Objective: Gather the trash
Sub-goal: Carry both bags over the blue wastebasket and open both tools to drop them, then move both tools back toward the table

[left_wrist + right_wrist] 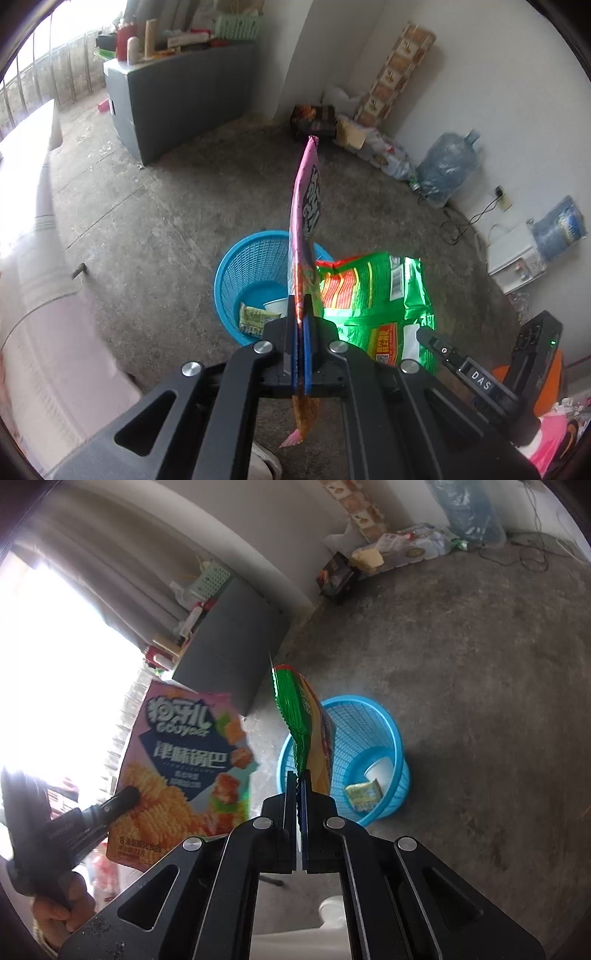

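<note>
Left gripper (302, 314) clamps pink packet (304, 206) edge-on; right gripper (298, 794) clamps green packet (301, 716); blue basket (236, 266) beyond.

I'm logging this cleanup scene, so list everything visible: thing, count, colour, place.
Pink snack bag: one, pink and orange, clamped in the left tongs.
Green snack bag: one, green and red, clamped in the right tongs.
Basket: one, blue mesh, on the concrete floor.
Yellow wrapper: one, inside the basket.
White cup: one, inside the basket.
Cabinet: one, grey, by the window, clutter on top.
Water jug: one, blue, against the wall.
Dark box: one, in the corner.
Left tongs: black, shut on the pink bag.
Right tongs: black, shut on the green bag.
Hand: one, gripping the left handle.
</note>
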